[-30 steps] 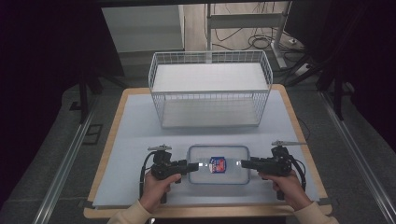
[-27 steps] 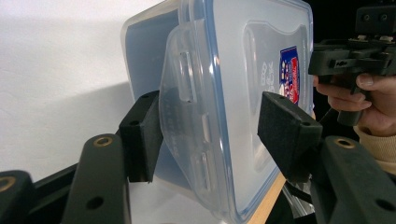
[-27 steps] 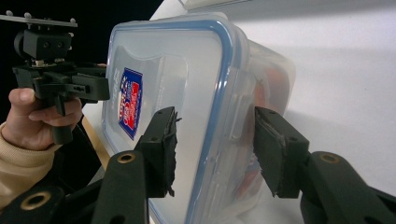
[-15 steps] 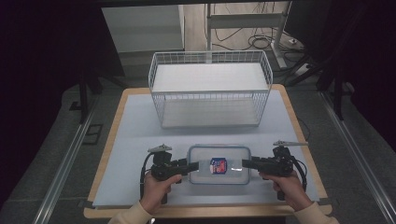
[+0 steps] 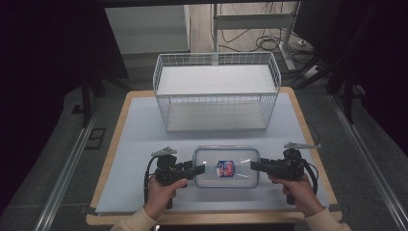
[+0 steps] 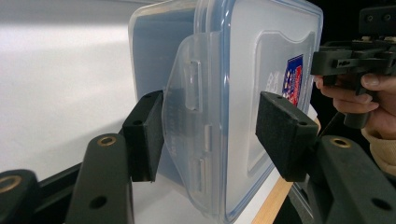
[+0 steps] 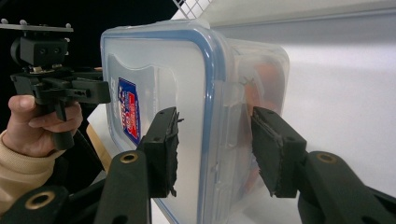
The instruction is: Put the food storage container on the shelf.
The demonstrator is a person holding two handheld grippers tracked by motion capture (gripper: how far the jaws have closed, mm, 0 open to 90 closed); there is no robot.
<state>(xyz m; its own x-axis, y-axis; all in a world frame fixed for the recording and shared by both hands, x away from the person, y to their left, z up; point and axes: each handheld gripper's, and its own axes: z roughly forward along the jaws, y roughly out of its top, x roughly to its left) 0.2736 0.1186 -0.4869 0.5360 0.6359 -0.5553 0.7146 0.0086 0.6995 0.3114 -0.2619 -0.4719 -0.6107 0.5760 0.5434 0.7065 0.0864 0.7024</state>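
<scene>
Item: clear lidded container (image 5: 226,167), bench (image 5: 139,134) front centre, before wire basket (image 5: 216,91).
Left tool (image 5: 201,169): released, straddling left-end latch, one pad clear.
Right tool (image 5: 253,166): clenched across right end, apparently steadying container for 2-sided handling.

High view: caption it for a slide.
Two hand-held claws, left and right, flank a clear lidded container before a white wire basket.

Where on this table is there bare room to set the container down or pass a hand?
Free: the strip of white mat left of the wire basket, the band between basket and plastic container, and the basket's floor. Crowded: the near edge, where the left tool and right tool flank the container's ends.
</scene>
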